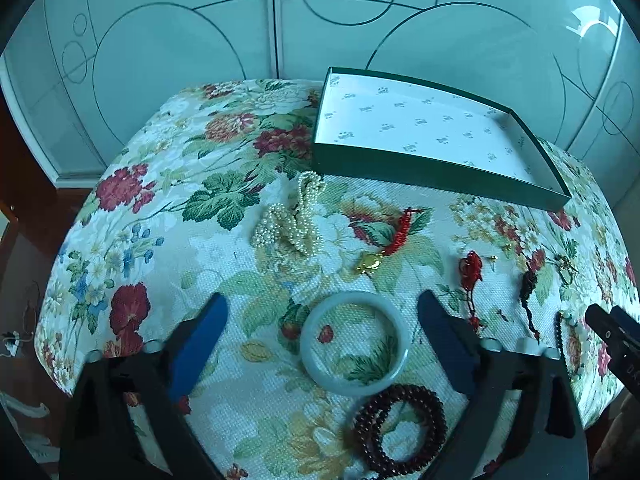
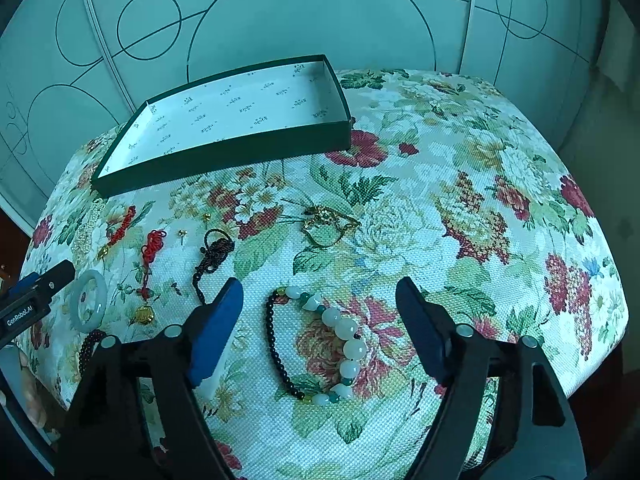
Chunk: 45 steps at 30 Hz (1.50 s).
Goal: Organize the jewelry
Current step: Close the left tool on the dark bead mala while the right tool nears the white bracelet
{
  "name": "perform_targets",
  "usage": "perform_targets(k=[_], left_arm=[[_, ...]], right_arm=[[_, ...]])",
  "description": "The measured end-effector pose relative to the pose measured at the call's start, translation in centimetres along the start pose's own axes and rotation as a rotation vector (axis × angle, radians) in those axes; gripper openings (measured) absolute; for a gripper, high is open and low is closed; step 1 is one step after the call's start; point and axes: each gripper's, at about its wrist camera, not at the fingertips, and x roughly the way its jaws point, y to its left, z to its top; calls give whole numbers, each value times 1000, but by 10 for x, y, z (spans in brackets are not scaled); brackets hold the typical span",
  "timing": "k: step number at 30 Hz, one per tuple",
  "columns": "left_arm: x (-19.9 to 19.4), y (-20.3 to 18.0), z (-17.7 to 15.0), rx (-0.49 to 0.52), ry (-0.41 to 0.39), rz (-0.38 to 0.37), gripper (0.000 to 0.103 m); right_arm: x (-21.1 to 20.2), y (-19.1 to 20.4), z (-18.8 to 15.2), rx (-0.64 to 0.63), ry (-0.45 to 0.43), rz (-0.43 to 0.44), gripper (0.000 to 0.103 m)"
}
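A pale jade bangle (image 1: 310, 344) lies flat on the flowered cloth between the blue pads of my left gripper (image 1: 322, 300), which stands open and clear of it. A dark red bead bracelet (image 1: 404, 394) touches the bangle's near side. In the right wrist view a bracelet of white, green and black beads (image 2: 348, 328) lies between the fingers of my right gripper (image 2: 320, 284), also open and not touching it. A shallow green box (image 1: 420, 168) with a white printed lining sits empty at the back.
A pearl necklace (image 1: 296, 216), a red cord with a gold charm (image 1: 370, 262), a red knot charm (image 1: 472, 268), a dark braided cord (image 1: 530, 284) and a gold piece (image 2: 328, 220) are scattered mid-cloth. Frosted sliding doors stand behind. The cushion's edges drop off on all sides.
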Motion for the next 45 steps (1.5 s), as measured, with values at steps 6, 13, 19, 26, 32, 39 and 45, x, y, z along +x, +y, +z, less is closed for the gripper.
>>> perform_targets(k=[6, 13, 19, 26, 32, 39, 45], left_arm=[[12, 9, -2, -43, 41, -48, 61], [-3, -7, -17, -3, 52, -81, 63], [-17, -25, -35, 42, 60, -95, 71], [-20, -34, -54, 52, 87, -88, 71], [-19, -39, -66, 69, 92, -57, 71], [-11, -46, -74, 102, 104, -45, 71], [-11, -48, -74, 117, 83, -14, 61]], right_arm=[[11, -4, 0, 8, 26, 6, 70], [14, -8, 1, 20, 39, 18, 70], [7, -12, -2, 31, 32, 31, 70], [-5, -13, -10, 23, 19, 28, 70], [-13, -19, -18, 29, 12, 20, 70], [-17, -22, -20, 39, 9, 22, 71], [-13, -21, -21, 38, 19, 22, 71]])
